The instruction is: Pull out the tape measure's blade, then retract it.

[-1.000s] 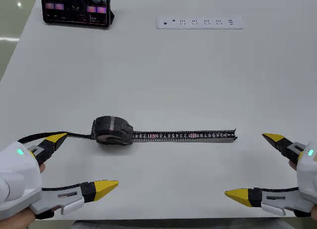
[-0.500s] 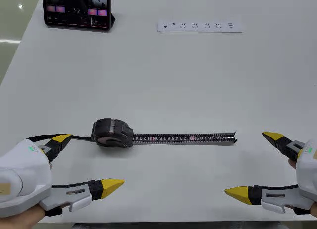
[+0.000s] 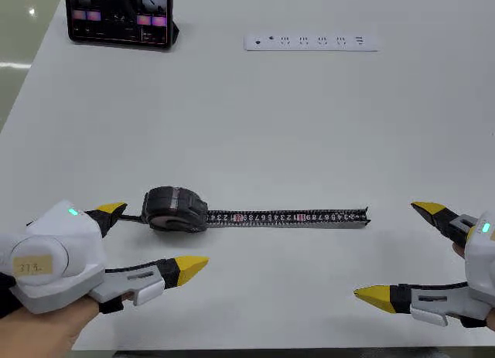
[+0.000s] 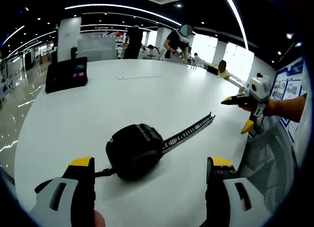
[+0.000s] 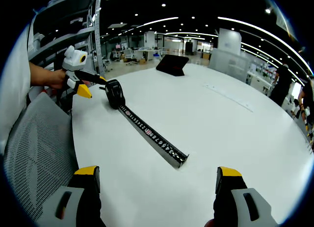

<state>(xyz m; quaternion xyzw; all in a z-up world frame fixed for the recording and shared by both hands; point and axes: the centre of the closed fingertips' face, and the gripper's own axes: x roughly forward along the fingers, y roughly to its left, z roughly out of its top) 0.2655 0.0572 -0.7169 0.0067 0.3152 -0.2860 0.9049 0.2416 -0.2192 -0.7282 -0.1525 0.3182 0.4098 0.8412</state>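
Observation:
A black tape measure case [image 3: 175,209] lies on the white table [image 3: 255,134], and its blade [image 3: 290,216] is drawn out to the right, ending in a hook [image 3: 365,214]. My left gripper [image 3: 155,236] is open just left of the case; its far fingertip is close to the case's back and apart from it. In the left gripper view the case [image 4: 135,151] sits between my open jaws [image 4: 151,163] and a little ahead of them. My right gripper [image 3: 396,252] is open, right of the hook with a gap. The blade [image 5: 152,134] runs away from the right gripper [image 5: 158,171] towards the case [image 5: 114,93].
A dark tablet [image 3: 120,14] stands at the table's far left, and a white power strip [image 3: 311,41] lies at the far middle. A thin black strap [image 3: 131,216] trails left from the case. The table's front edge runs just below both grippers. A mesh chair [image 5: 34,148] is beside the table.
My left gripper has moved right, closer to the case, still open. The tape measure and the right gripper have stayed about where they were.

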